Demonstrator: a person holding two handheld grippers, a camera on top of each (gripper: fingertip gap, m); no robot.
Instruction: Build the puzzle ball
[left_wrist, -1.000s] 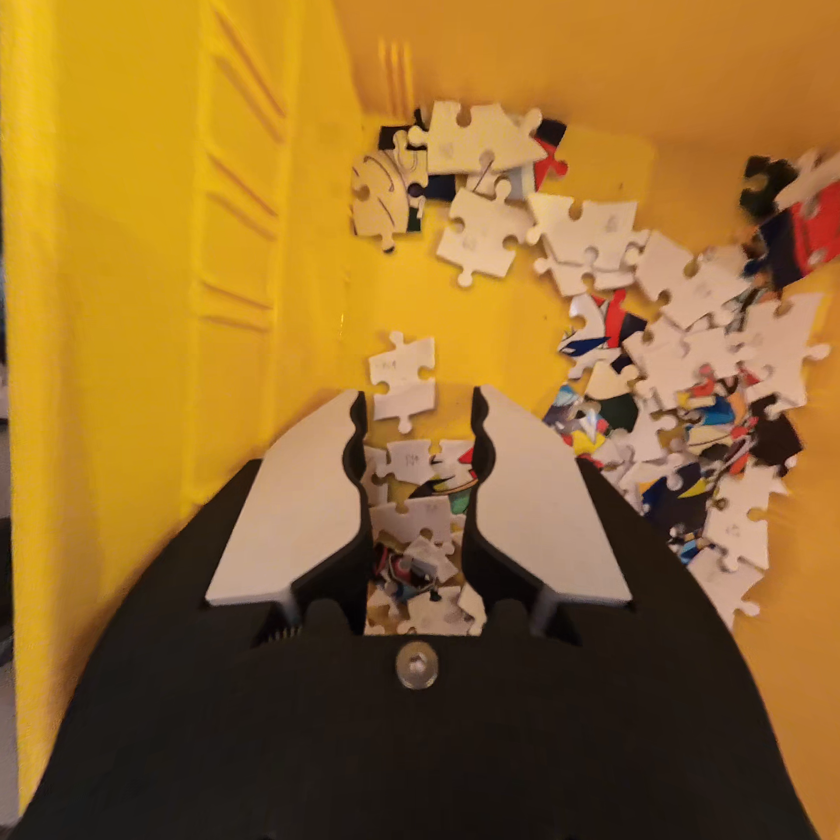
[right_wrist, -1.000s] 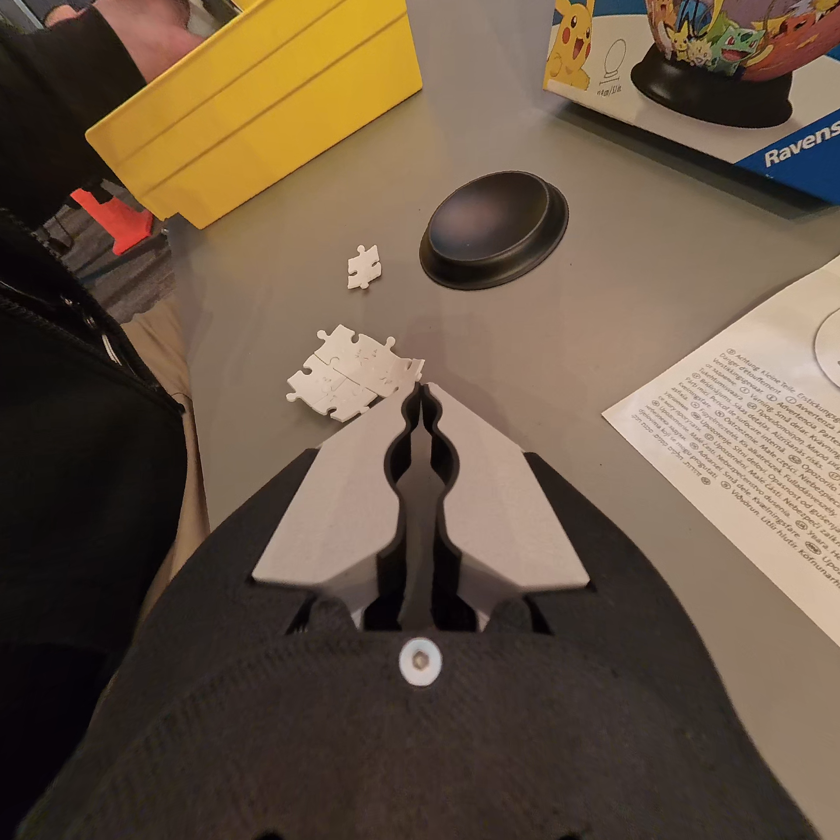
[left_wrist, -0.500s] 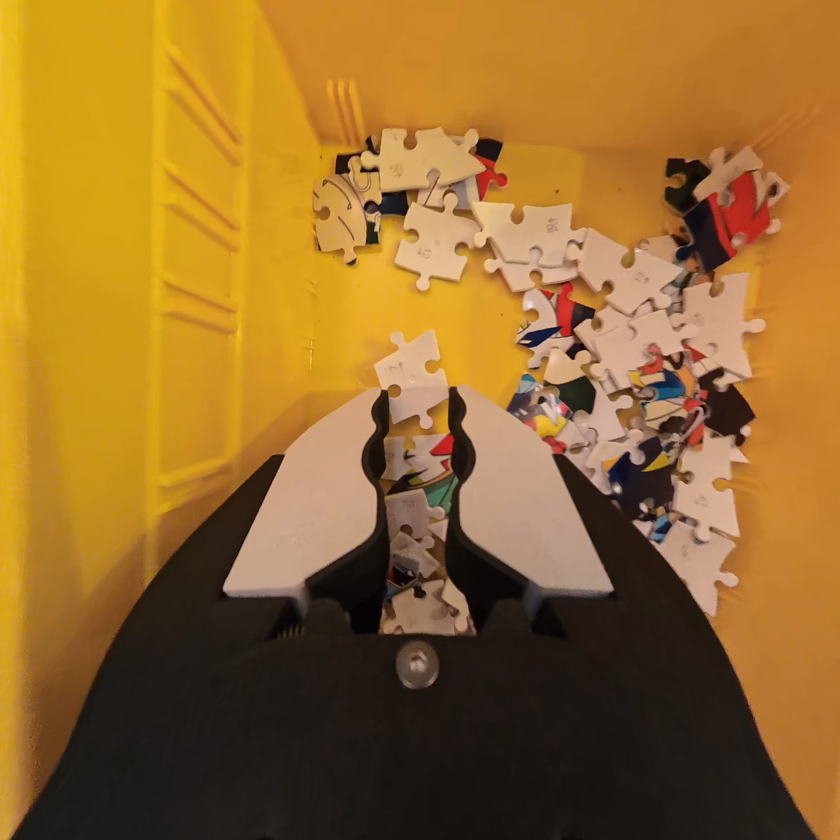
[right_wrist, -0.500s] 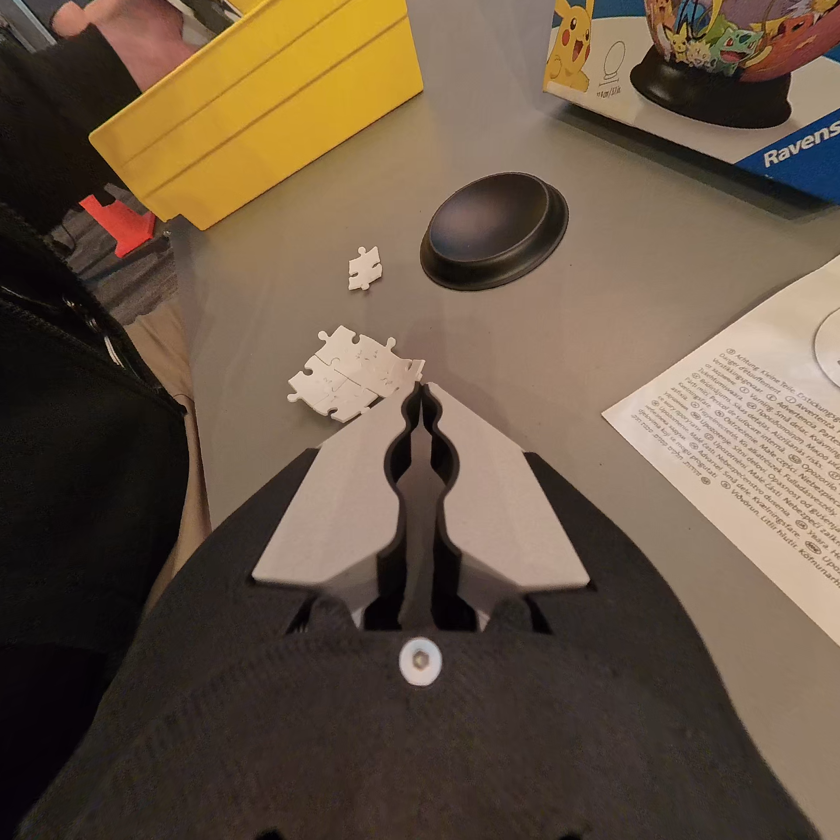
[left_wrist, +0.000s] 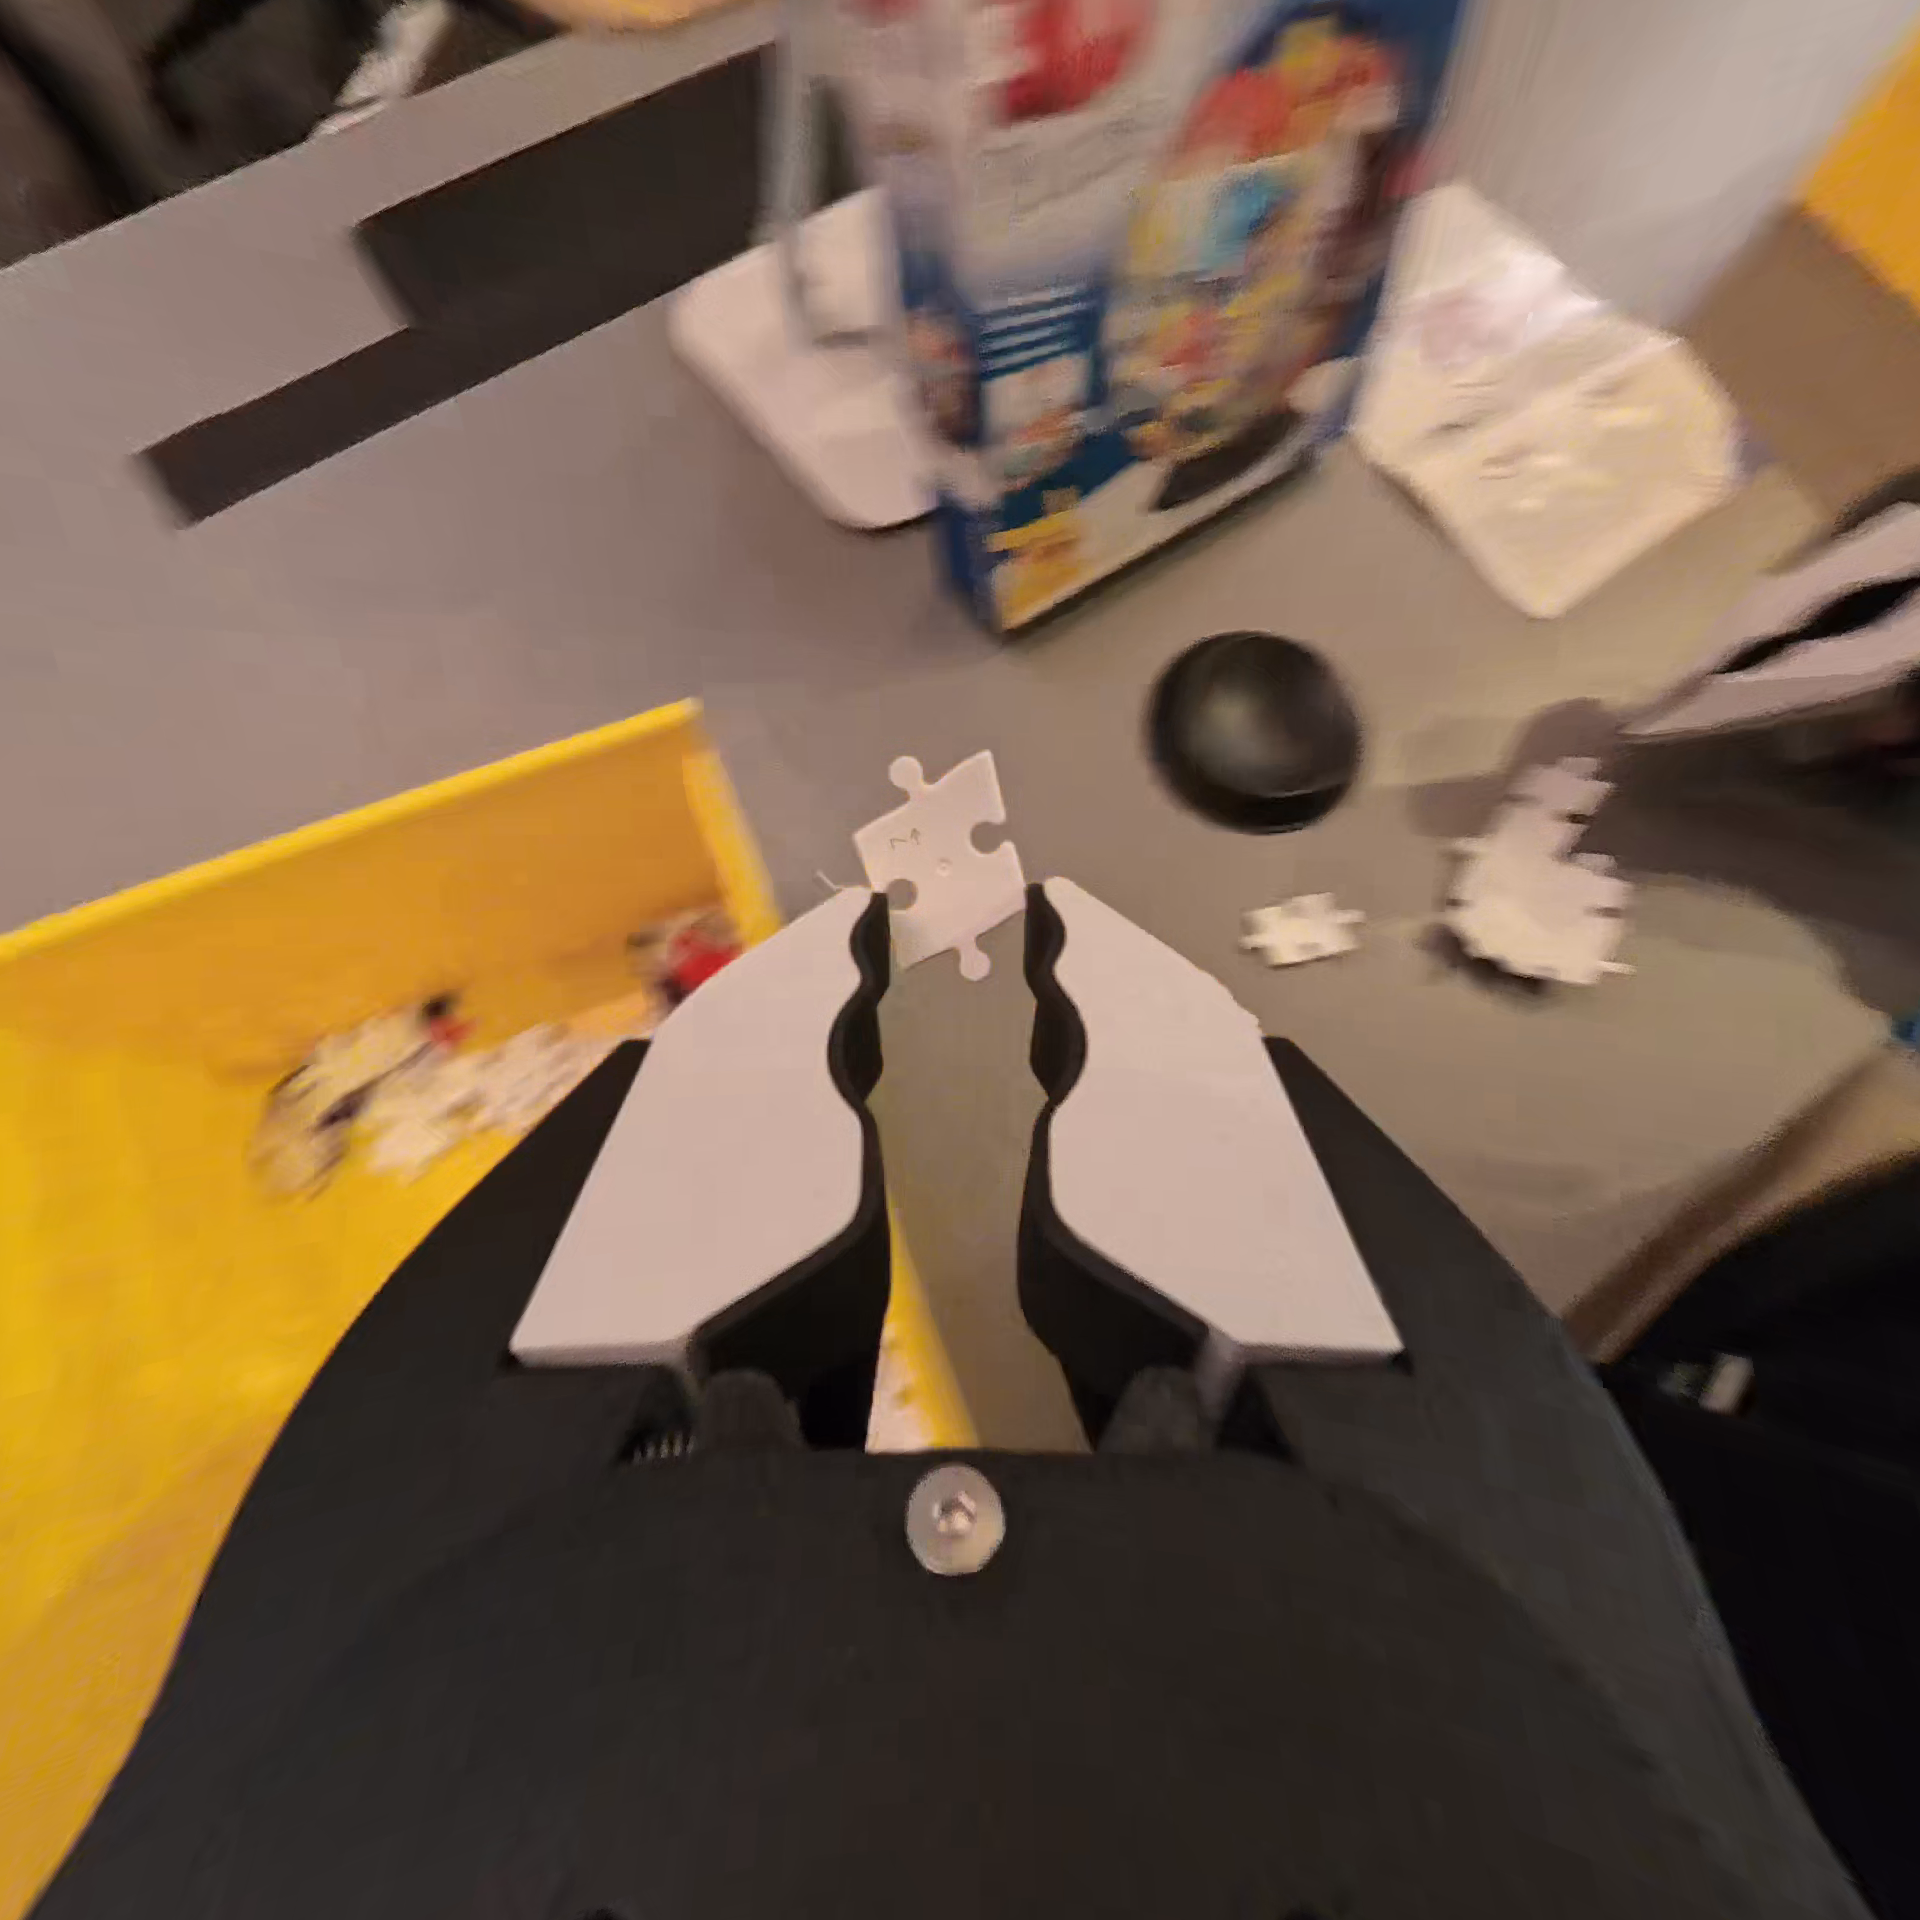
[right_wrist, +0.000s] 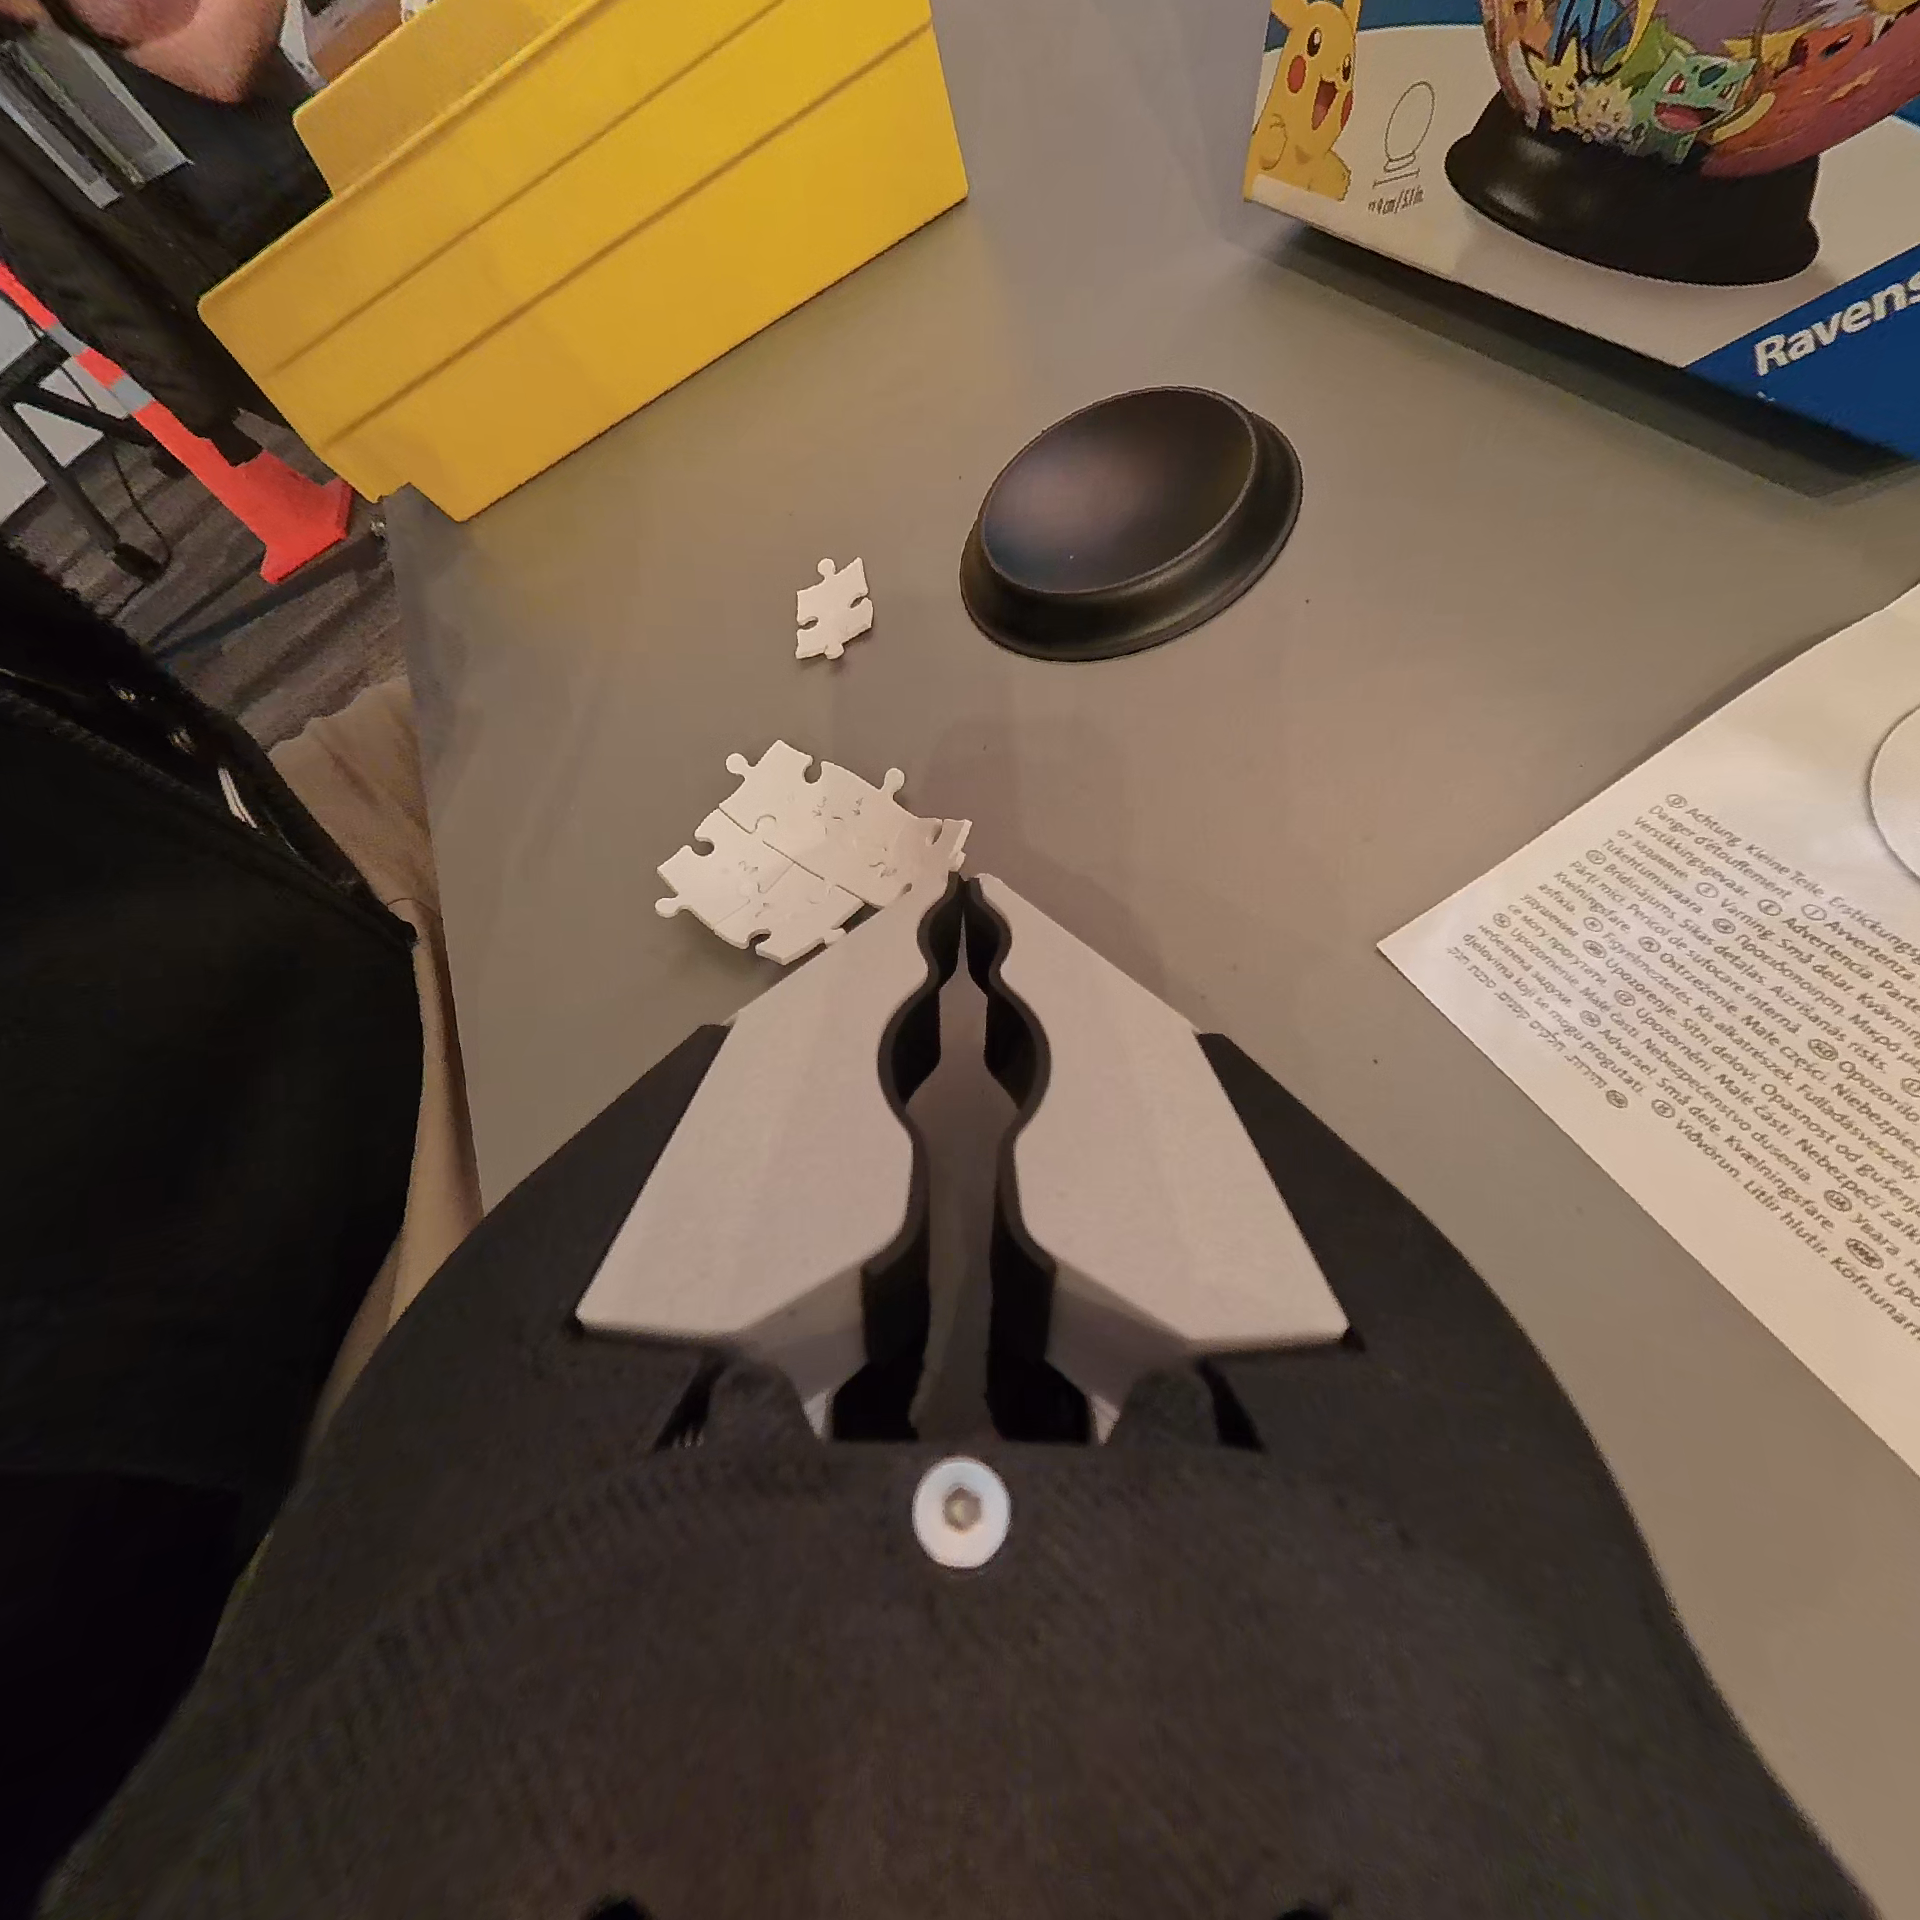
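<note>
Left wrist view: my left gripper (left_wrist: 956, 899) holds 1 white puzzle piece (left_wrist: 940, 860) between tips, fingers narrowly parted around it. Piece stands upright, blank side toward camera, long axis vertical, tilted slightly left, 1 knob up. Below left: 1 yellow bin (left_wrist: 343, 883) with blurred loose pieces. Ahead on grey table (left_wrist: 416, 644): 1 black stand (left_wrist: 1252, 743), 1 loose piece (left_wrist: 1304, 928), 1 joined cluster (left_wrist: 1532, 899), 1 puzzle box (left_wrist: 1132, 312).

Right wrist view: my right gripper (right_wrist: 961, 883) closed, tips together, nothing between. Cluster (right_wrist: 805, 847) just left of tips, touching left finger, flat, long axis running left-right. 1 single piece (right_wrist: 832, 610) beyond, beside stand (right_wrist: 1132, 535). 1 instruction sheet (right_wrist: 1714, 966) right.
</note>
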